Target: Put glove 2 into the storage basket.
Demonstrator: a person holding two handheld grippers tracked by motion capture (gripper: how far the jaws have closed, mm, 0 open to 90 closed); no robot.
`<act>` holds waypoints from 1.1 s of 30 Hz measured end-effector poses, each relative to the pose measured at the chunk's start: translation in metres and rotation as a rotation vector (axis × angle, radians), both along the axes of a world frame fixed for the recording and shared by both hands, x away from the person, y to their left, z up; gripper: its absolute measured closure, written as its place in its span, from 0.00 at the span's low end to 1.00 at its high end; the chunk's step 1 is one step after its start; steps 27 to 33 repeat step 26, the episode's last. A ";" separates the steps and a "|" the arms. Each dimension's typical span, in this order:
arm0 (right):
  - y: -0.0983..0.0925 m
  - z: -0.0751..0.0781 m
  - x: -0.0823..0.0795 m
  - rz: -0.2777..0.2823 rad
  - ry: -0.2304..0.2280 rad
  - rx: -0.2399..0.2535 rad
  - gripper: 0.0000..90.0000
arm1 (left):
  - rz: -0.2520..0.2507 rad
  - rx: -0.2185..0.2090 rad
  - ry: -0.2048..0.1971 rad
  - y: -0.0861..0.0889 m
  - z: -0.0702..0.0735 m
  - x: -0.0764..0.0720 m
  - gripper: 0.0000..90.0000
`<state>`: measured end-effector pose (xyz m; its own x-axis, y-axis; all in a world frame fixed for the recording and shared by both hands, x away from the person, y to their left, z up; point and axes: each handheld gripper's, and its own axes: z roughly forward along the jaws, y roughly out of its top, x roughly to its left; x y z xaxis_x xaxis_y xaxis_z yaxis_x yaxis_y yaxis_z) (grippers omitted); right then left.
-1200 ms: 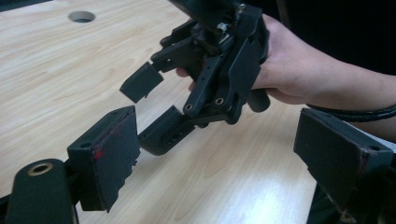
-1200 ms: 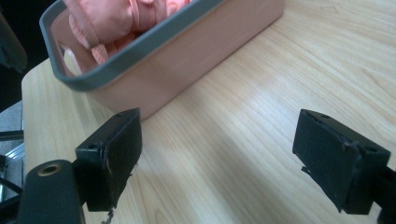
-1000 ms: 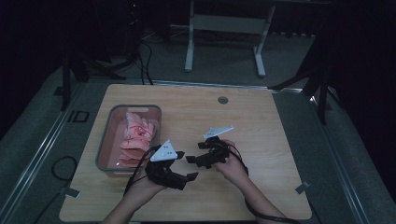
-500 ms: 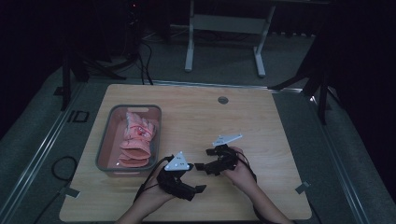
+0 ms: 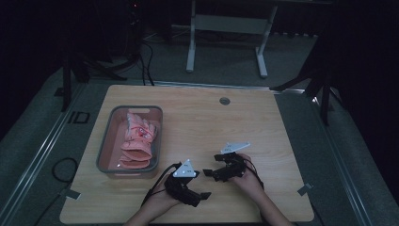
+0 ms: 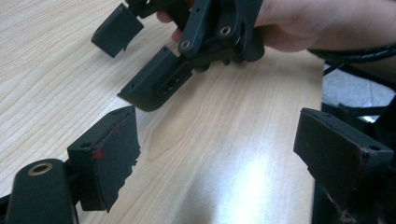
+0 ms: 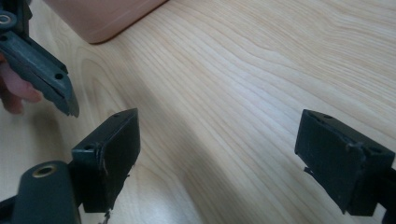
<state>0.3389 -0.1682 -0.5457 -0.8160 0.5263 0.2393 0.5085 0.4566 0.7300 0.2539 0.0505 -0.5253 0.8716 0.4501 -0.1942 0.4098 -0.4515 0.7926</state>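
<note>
Wooden table (image 5: 235,122), dark room. We hold both tongs low at its near edge, left tongs (image 5: 200,197) and right tongs (image 5: 210,173) wide open, empty. Pink gloves (image 5: 136,141) lie in the grey bin (image 5: 104,148) to our left, likely sorted away.

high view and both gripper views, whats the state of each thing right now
left tongs: open, nothing between the jaws, low over the table
right tongs: open, nothing held, low over the table
bin: upright, holding pink gloves
pink gloves: piled inside the bin, untouched
</note>
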 end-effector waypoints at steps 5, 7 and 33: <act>-0.004 -0.003 -0.003 0.037 -0.045 -0.009 0.16 | -0.014 -0.015 0.011 -0.003 -0.008 -0.001 0.16; -0.005 -0.003 -0.005 0.036 -0.050 -0.004 0.16 | -0.014 -0.005 -0.004 -0.004 -0.011 -0.001 0.16; -0.011 -0.010 -0.005 0.024 -0.088 -0.009 0.16 | -0.004 0.014 -0.042 -0.002 -0.023 -0.005 0.16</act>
